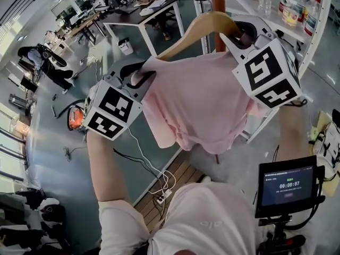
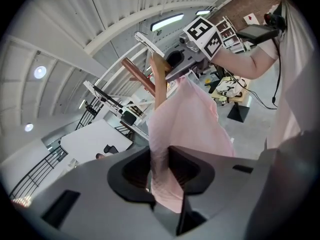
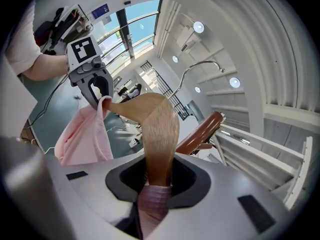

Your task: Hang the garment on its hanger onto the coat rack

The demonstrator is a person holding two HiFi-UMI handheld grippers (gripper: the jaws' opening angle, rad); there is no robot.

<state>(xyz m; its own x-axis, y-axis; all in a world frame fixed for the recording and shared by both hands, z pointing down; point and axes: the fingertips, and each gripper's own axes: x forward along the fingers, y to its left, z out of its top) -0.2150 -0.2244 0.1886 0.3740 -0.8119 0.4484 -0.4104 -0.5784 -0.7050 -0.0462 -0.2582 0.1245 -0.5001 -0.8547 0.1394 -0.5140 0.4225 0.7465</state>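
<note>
Wooden hanger [image 1: 202, 28], one, in right gripper [image 1: 243, 38] jaws; pink garment [image 1: 202, 100], one, in left gripper [image 1: 136, 76] jaws

Grey floor [image 1: 53, 153]; white cable [image 1: 143, 154], black cable [image 1: 125, 155] on it.

glossy grey-green floor [image 1: 48, 142], cables [image 1: 151, 169] trailing over it, wooden strip [image 1: 178, 177] underfoot. dark desks [image 1: 133, 9] in row at back, white bin [image 1: 125, 47] beside. white shelf [image 1: 319, 25] with bottles [image 1: 289, 7] at right. tall windows [image 3: 127, 31], white ribbed ceiling [image 2: 75, 29], round lights [image 3: 198, 27], strip light [image 2: 169, 21].
</note>
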